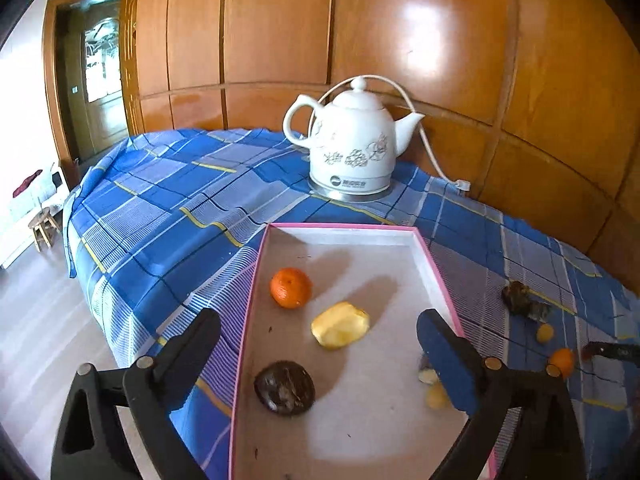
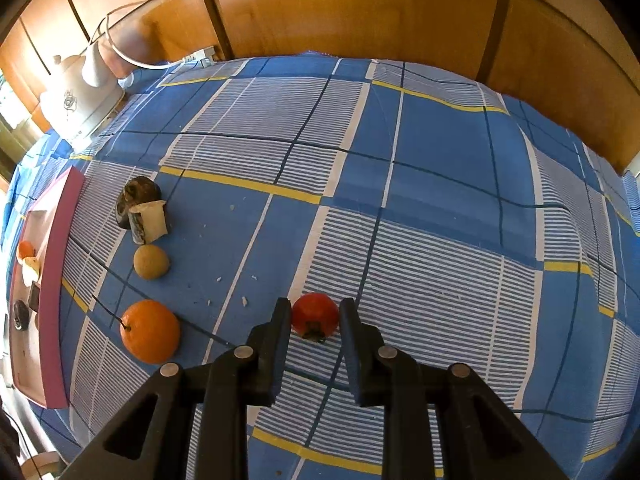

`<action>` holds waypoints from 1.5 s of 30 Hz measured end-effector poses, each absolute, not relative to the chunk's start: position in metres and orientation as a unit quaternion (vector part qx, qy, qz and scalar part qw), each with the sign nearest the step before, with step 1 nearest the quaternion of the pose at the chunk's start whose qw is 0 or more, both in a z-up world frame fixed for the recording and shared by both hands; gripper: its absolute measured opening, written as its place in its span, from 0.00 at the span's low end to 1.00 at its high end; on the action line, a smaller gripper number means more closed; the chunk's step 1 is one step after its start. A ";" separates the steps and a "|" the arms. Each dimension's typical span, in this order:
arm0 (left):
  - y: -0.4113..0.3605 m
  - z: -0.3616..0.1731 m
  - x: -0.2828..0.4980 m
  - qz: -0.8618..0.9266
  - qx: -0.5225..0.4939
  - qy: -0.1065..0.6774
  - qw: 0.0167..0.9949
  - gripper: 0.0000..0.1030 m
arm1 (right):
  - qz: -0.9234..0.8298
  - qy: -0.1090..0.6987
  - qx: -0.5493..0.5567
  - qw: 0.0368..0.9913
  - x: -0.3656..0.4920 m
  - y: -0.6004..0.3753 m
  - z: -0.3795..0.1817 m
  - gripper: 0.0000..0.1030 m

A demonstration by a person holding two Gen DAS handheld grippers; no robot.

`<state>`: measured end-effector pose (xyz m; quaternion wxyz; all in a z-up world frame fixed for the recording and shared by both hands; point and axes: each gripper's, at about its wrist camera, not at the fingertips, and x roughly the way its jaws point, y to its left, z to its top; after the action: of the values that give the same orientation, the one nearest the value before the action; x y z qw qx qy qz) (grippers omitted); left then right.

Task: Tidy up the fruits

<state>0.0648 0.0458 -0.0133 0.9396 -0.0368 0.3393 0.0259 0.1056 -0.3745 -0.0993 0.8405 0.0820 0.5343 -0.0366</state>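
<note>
Right tool (image 2: 315, 322): jaws clamped on a small red round fruit with a dark dried calyx (image 2: 314, 316), pads on its two opposite flanks, fruit resting on the blue checked cloth covering the bench (image 2: 440, 160). Judged light, thin-skinned and probably soft, so it bruises under a hard squeeze; the smooth skin may slip. A hold across the widest girth looks best, as it stands now.

To that tool's left: an orange with a thin stalk (image 2: 150, 331), beyond it a small tan round fruit (image 2: 151, 261), then a dark brown lump beside a white-fleshed cut piece (image 2: 141, 210). All loose on the cloth.

Left tool (image 1: 318, 354): jaws wide apart, nothing between the pads, hanging over the shallow pink-rimmed white cardboard tray (image 1: 420, 252).

Tray contents, ahead of the left tool: a dark brown round fruit (image 1: 284, 388) nearest, a pale yellow peeled piece (image 1: 340, 325), a small orange mandarin (image 1: 291, 287) farthest. Small pale pieces (image 1: 434, 390) sit by its right finger. Much tray floor is free.

Beyond the tray: white ceramic electric kettle (image 1: 352, 140).
</note>
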 end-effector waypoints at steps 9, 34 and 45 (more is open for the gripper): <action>0.027 -0.013 0.040 0.007 -0.023 0.340 0.940 1.00 | -0.041 0.533 0.072 0.842 0.105 -0.373 -0.099 0.24; 0.022 -0.025 0.032 -0.005 -0.021 0.361 0.932 1.00 | -0.047 0.540 0.057 0.838 0.105 -0.374 -0.104 0.26; 0.022 -0.029 0.033 -0.008 -0.022 0.367 0.930 1.00 | -0.049 0.518 0.071 0.851 0.100 -0.377 -0.090 0.26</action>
<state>0.0330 0.0219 -0.0287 0.9298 -0.0222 0.3673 -0.0084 0.1002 -0.3766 -0.0897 0.8513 0.0713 0.5175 -0.0487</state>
